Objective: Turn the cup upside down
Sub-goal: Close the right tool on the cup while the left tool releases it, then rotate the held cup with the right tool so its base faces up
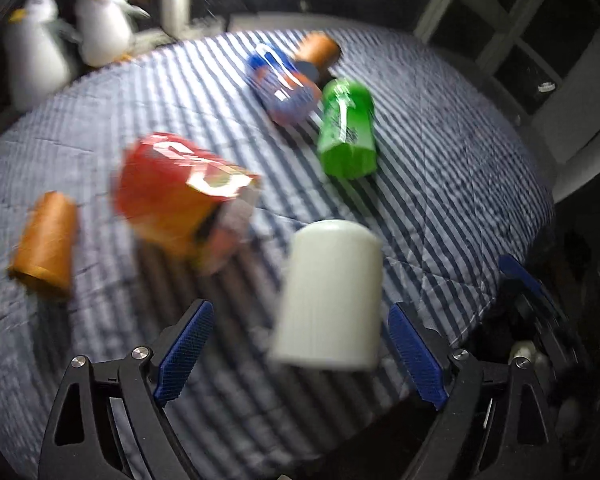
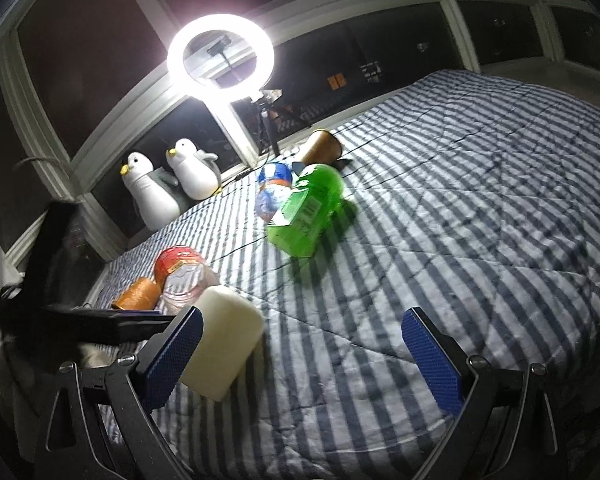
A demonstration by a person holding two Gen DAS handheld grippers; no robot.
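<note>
Your left gripper (image 1: 300, 354) is spread wide with the white cup (image 1: 328, 296) upside down on the bed (image 1: 440, 184) between its pads, untouched; your right gripper (image 2: 300, 364) gapes too. Count: two orange cups (image 1: 44, 240), three bottles (image 1: 346, 130), two penguins (image 1: 102, 20). Labels too blurry to read.

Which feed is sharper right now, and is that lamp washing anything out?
Left wrist view: motion-blurred, the white cup and red container smeared. Right wrist view: sharper, though the ring light blows out its own surroundings and throws a hard shadow beside the green bottle; the striped blanket stays readable.
</note>
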